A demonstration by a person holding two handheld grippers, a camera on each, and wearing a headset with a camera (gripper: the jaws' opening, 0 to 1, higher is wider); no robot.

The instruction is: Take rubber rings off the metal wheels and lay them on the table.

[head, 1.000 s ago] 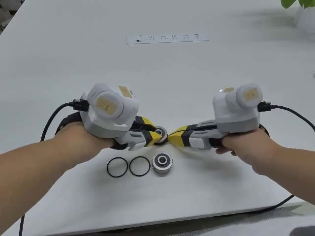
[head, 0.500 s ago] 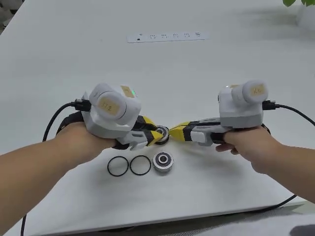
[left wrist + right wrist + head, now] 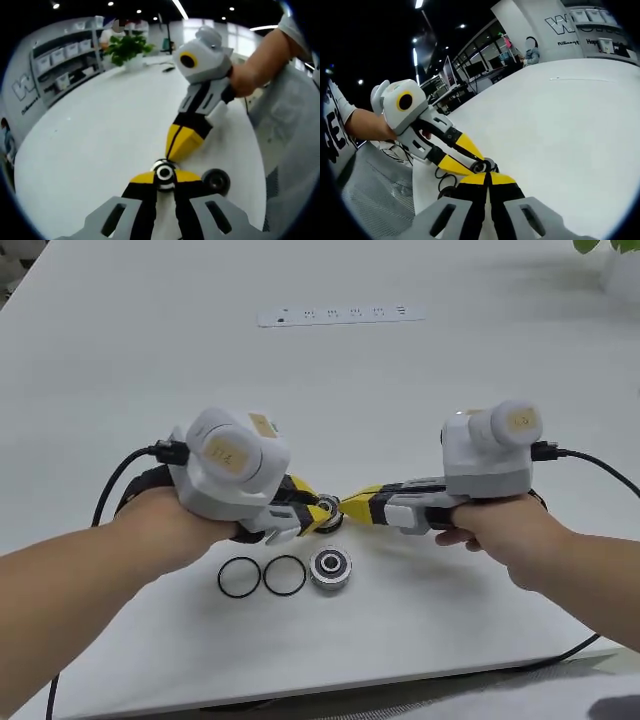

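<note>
The left gripper (image 3: 165, 176) has its jaws clamped on a metal wheel (image 3: 165, 171). The right gripper (image 3: 489, 176) has its jaws pressed together, tips at that wheel's edge; whether they pinch a ring, I cannot tell. A large "W" (image 3: 22, 88) marks the far wall. On the white bench (image 3: 420, 410), just below the grippers, a second wheel (image 3: 330, 566) lies beside two black rubber rings (image 3: 262, 577). Both grippers are level, tip to tip.

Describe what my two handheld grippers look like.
Both alike: the left gripper and right gripper have rounded white housings with tan stickers, black-and-grey bodies and yellow jaw tips. A black cable trails from each. No sleeves on the forearms.
</note>
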